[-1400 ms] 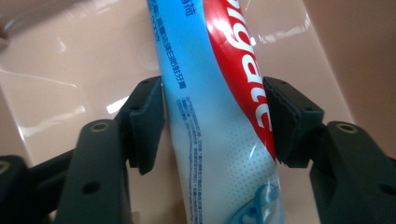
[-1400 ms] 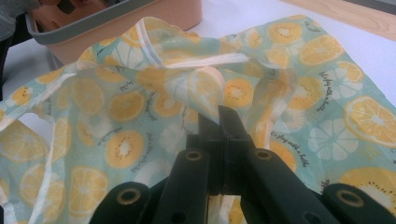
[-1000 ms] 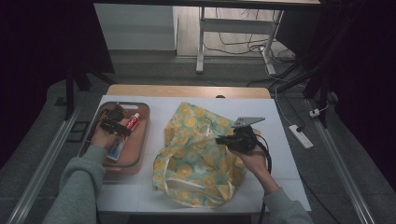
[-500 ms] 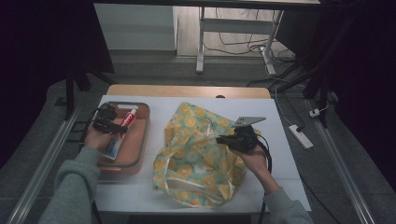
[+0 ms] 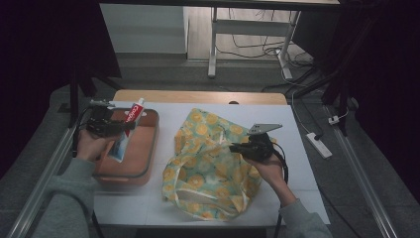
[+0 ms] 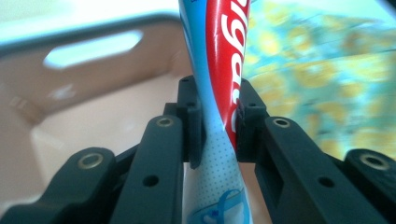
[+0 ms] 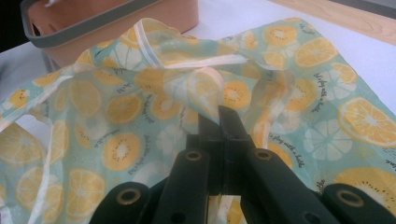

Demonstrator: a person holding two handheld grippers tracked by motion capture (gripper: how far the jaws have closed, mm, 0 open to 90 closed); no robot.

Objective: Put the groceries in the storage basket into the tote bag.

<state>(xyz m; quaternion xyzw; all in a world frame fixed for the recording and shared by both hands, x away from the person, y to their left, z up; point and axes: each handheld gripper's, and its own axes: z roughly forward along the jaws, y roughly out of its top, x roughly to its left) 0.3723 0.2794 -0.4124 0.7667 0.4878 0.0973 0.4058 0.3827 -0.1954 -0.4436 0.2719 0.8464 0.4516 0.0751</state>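
While clamped, toothpaste tube (image 6: pixel 219 93) between left claw (image 6: pixel 218 128) pads.

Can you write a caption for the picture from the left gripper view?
The left gripper pinches a red, white and blue toothpaste tube above the orange tray.

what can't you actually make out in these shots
- Inside of the fruit-print bag: in the high view and the right gripper view its own folded fabric covers it.
- Cap end of the toothpaste tube: cut off by the top edge of the left gripper view; too small to read in the high view.
- Tray floor: partly hidden in the high view by the left gripper and hand.
- Bag edge pinched by the right gripper: hidden between its jaws.
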